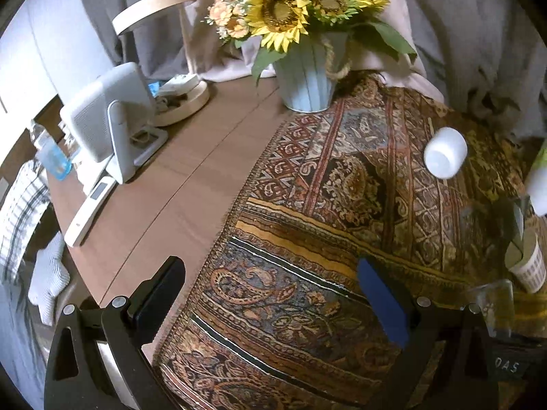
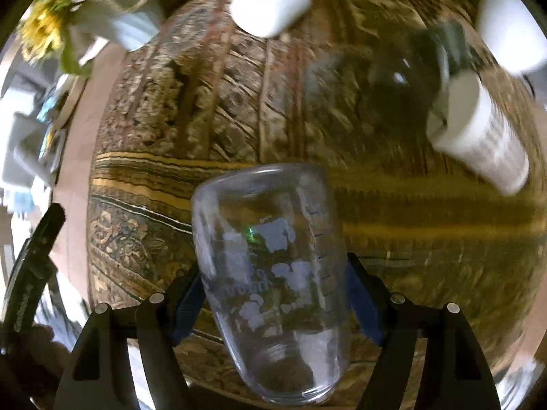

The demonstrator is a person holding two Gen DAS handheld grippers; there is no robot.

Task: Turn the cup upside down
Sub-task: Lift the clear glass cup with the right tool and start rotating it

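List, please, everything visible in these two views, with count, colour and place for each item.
glass cup: one, clear with white print, held between the right gripper's fingers
white cup: one, white, lying on the cloth
paper cup: one, white, patterned, right edge of cloth
patterned cloth: one, brown and gold, over the table
vase of sunflowers: one, pale blue, back of table
remote: one, white, left on the wooden table
left gripper: black, open
right gripper: black, shut

Right-wrist view motion-blurred; patterned cloth (image 2: 239,102) smeared, glass cup (image 2: 273,290) print unreadable.
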